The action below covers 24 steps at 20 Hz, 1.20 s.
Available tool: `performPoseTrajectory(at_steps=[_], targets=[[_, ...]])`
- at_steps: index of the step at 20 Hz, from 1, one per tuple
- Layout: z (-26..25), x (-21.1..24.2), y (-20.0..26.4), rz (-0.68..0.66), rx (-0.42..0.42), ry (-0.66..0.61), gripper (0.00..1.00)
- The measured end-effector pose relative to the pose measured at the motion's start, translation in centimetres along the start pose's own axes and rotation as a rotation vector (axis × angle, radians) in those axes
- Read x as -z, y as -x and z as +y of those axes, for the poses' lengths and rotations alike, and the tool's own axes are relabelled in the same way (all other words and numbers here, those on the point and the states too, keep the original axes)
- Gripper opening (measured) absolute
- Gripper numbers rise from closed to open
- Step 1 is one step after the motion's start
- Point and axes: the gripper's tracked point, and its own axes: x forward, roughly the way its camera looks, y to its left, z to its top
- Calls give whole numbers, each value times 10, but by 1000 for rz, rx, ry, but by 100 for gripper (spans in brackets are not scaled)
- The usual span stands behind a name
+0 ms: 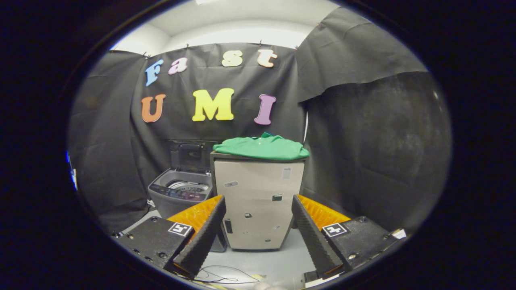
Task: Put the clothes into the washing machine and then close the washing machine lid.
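Gripper [258,201] fingers [203,231] spread wide apart, holding nothing, raised above the grey floor [266,262], on which a thin cable [225,276] lies nearest the lens. Seen between the fingers and well beyond them: a beige cabinet [258,205] with a dark top. Folded green clothes [262,147] rest on that top, untouched. Just beside the cabinet, on its left: a grey top-loading washing machine [179,193], its lid [191,155] raised upright against the black cloth wall [375,141], its drum [188,187] exposed.
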Motion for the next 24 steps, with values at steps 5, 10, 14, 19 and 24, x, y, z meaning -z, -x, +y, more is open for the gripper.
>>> performPoseTrajectory(at_steps=[5,10,14,19,24], targets=[[2,-11,-5,-3,22,-15,100],[3,-30,-13,6,62,-28,100],[-5,-56,-25,3,146,-36,100],[-16,-97,-64,25,200,-74,100],[-21,-143,-135,67,173,-104,100]])
